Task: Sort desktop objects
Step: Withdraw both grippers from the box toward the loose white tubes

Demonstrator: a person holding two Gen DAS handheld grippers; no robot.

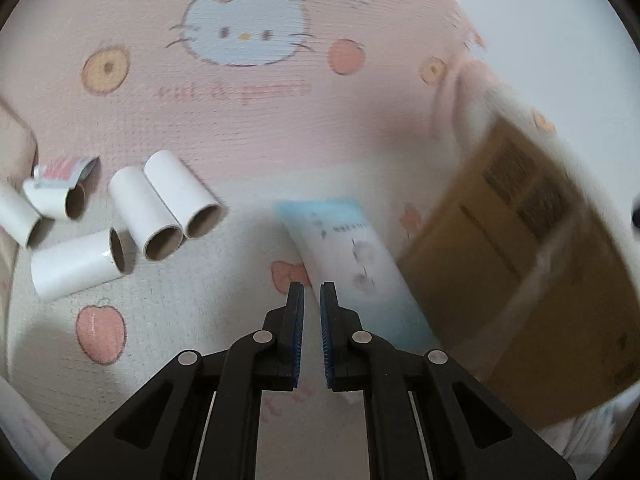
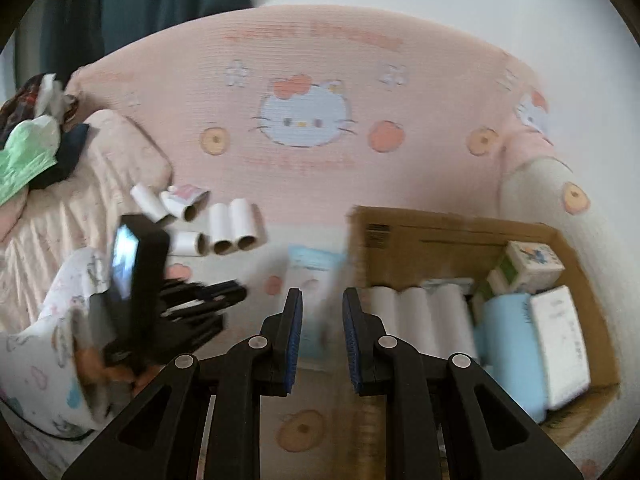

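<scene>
While the tube [image 1: 352,256] lay just ahead-right of the left gripper [image 1: 312,286], long axis roughly along the fingers, both grippers [image 2: 320,294] hung empty, jaws slightly parted; left nearer.

The blanket [image 1: 248,128] in the upper frame is pink ribbed knit cloth, matt. The rolls [image 1: 164,204] at left are matt white paper over brown card cores. The tube [image 1: 352,256] is smooth plastic. The box [image 2: 440,236] at right is matt brown cardboard.
</scene>
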